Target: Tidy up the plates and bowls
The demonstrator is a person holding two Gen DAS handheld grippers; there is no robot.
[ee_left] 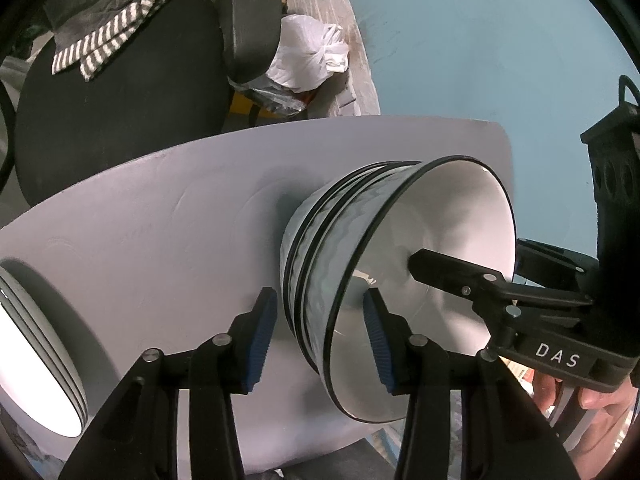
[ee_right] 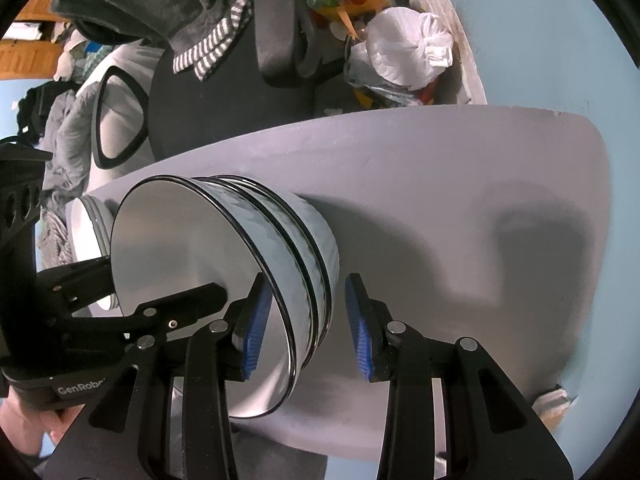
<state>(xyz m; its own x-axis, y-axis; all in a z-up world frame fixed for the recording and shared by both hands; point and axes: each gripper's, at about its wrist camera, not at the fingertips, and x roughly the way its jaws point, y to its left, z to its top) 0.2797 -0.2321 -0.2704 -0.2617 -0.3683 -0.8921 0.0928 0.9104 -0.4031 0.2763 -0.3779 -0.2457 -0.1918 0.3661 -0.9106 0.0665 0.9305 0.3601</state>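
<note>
Three nested bowls [ee_left: 440, 216] with black rims, white insides and pale wavy outsides stand stacked on the white table [ee_left: 160, 220]. My left gripper [ee_left: 320, 340] straddles the stack's near wall, one blue pad outside and one inside the top bowl, and a thin gap shows at each pad. My right gripper [ee_right: 304, 324] straddles the opposite wall of the bowl stack [ee_right: 192, 240] the same way, its pads close to the wall but not visibly pressing. A stack of black-rimmed plates [ee_left: 36, 360] sits at the table's left end and appears behind the bowls as plates [ee_right: 86, 228].
Beyond the table's far edge stand a black office chair [ee_left: 120, 100] with a striped cloth [ee_left: 104, 44] on it and a white plastic bag [ee_left: 308, 56]. Light blue floor [ee_left: 480, 60] lies to the right. A person's hand [ee_left: 600, 400] holds the right gripper.
</note>
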